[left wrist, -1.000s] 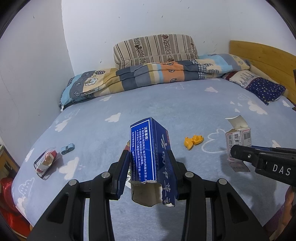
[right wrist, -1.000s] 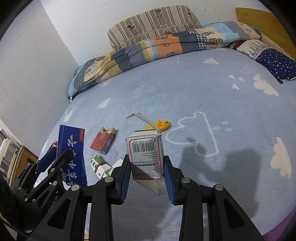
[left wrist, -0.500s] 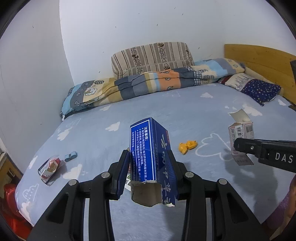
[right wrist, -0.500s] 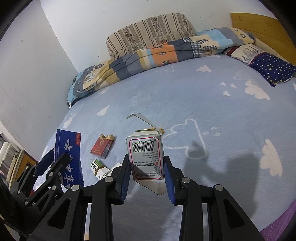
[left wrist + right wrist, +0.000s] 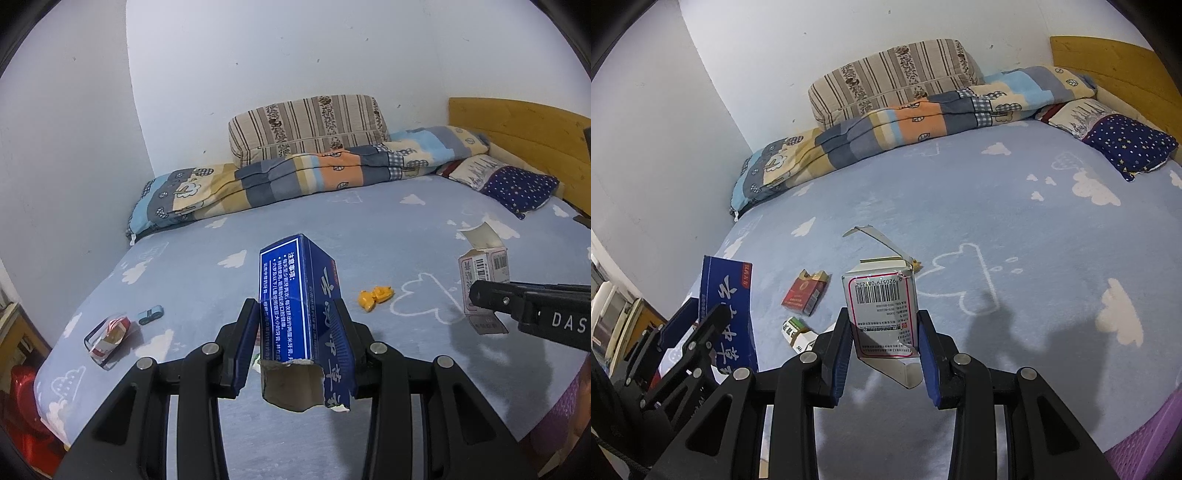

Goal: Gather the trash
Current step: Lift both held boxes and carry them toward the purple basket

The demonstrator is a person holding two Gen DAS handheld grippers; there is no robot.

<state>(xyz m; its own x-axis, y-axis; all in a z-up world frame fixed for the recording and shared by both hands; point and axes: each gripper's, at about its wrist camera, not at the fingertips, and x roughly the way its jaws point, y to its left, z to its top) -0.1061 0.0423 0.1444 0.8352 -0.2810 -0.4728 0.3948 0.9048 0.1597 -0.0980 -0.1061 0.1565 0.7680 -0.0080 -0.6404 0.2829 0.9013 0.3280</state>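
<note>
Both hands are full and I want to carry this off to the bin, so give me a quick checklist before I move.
1. Left gripper shut on the blue box: ok.
2. Right gripper shut on the white box: ok.
3. Both boxes lifted off the bed: ok.
4. White box's loose flap tucked in: not ok, it sticks up.
5. Bed free of trash: not ok; red pack, green pack and orange scrap remain.
6. Bin in view: not ok.

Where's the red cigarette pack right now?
In the right wrist view, the red cigarette pack lies on the bed, left of the held white box, behind a green-white box.
</note>
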